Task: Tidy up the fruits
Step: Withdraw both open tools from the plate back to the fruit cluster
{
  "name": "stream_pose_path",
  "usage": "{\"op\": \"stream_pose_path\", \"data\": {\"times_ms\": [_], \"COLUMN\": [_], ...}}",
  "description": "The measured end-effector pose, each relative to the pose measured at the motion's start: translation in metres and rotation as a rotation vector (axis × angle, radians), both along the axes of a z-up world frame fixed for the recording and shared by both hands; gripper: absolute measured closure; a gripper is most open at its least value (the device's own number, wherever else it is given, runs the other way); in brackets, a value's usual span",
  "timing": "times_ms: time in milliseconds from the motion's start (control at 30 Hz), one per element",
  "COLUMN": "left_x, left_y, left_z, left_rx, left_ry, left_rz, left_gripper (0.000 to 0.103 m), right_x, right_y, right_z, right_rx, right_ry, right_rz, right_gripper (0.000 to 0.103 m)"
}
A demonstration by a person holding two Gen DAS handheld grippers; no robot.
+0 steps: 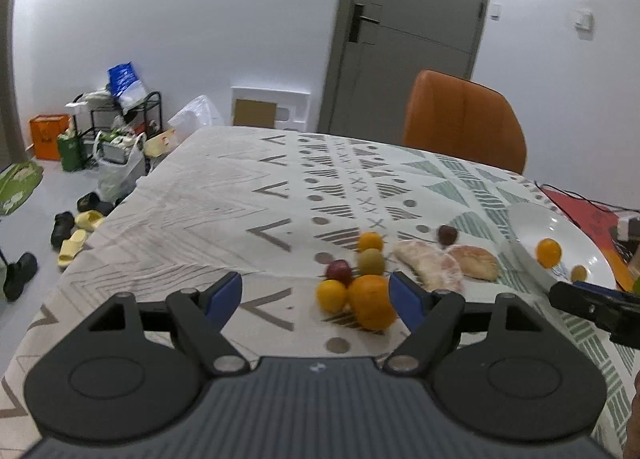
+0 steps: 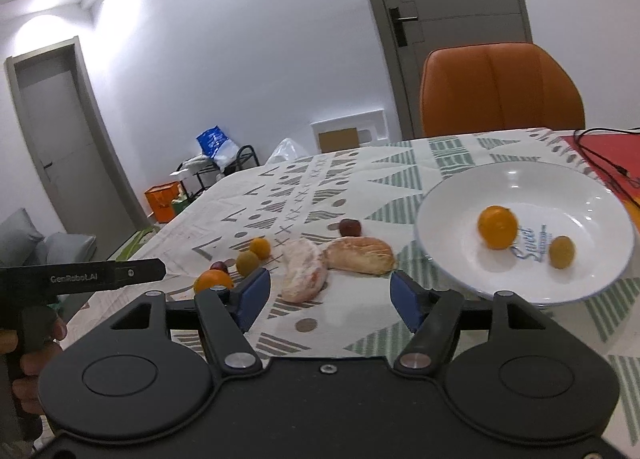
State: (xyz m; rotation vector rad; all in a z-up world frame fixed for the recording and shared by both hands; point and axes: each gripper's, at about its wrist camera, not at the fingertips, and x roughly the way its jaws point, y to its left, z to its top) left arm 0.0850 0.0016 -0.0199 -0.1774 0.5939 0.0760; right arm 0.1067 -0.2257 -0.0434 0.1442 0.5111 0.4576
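- Sorting is under way: two fruits already lie in the white plate (image 2: 592,195), while most remain on the counter (image 1: 200,211), so the task is judged to be at an early-to-middle stage.
- Nearest, the left claw (image 1: 316,295) hangs low over the patterned cloth with its blue pads spread wide and nothing between them.
- The right claw (image 2: 330,295) is likewise spread and empty, hovering near the plate's near-left rim.
- Just beyond the left claw, slightly to its right, sits a tight cluster: a large orange (image 1: 372,307), a small yellow-orange fruit (image 1: 331,295) touching its left side, a dark red fruit (image 1: 339,271) behind that, a greenish fruit (image 1: 371,262) and another small orange fruit (image 1: 370,241) farther back.
- To the right of the cluster lie two peeled citrus segments (image 2: 304,271), one pale and one browner, side by side and close together.
- Beyond the segments a second dark red fruit (image 2: 350,227) stands alone.
- At right, the plate holds an orange fruit (image 2: 497,227) near its middle and a smaller yellowish fruit (image 2: 561,251) just to its right; the two are apart.
- At the far edge an orange chair (image 1: 464,119) stands behind the counter.
- Judgement: the step in hand is selecting the next fruit. The left claw is best placed for the large orange; it would need to shift right, straddle the orange without knocking its neighbours, and close gently, since round fruit rolls readily.
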Motion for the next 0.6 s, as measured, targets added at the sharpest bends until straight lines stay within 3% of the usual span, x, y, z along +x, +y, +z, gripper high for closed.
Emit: {"op": "stream_pose_path", "data": {"times_ms": [600], "left_x": [0.013], "left_y": [0.020], "left_z": [-0.018], "left_rx": [-0.038], "left_ry": [0.021], "left_rz": [0.028], "left_gripper": [0.027], "right_x": [0.024], "right_y": [0.028], "right_z": [-0.010], "right_rx": [-0.050], "right_ry": [0.036], "right_rz": [0.046], "right_gripper": [0.037]}}
